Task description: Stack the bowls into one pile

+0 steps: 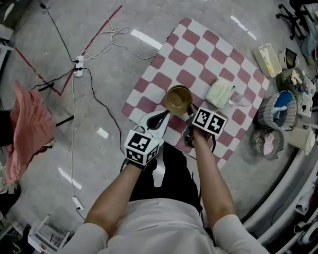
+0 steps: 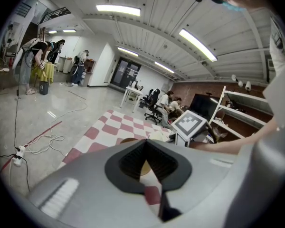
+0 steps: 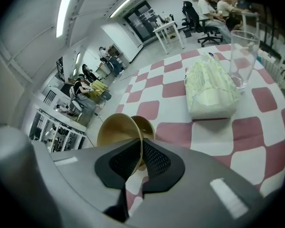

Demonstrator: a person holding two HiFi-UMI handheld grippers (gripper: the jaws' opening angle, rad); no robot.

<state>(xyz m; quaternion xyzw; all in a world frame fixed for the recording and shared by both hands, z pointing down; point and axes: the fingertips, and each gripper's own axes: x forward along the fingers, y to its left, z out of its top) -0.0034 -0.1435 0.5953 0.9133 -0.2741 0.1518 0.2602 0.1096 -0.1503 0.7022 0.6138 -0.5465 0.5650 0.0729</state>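
A gold bowl (image 1: 178, 99) rests near the front edge of the red and white checked mat (image 1: 201, 46). In the right gripper view this bowl (image 3: 115, 131) is tilted on edge, with its rim clamped between the jaws of my right gripper (image 3: 140, 155). A second gold bowl (image 3: 146, 126) sits right behind it. In the head view my right gripper (image 1: 190, 113) is at the bowl's right side. My left gripper (image 1: 167, 116) is just short of the bowl's near left side, shut and holding nothing. Through its pads (image 2: 133, 163) a sliver of the bowl (image 2: 143, 169) shows.
A pale green folded pack (image 1: 219, 93) and a clear glass (image 1: 238, 98) lie on the mat right of the bowls. Wire baskets (image 1: 278, 110) stand off the mat's right edge. Cables and a power strip (image 1: 78, 66) lie on the floor to the left.
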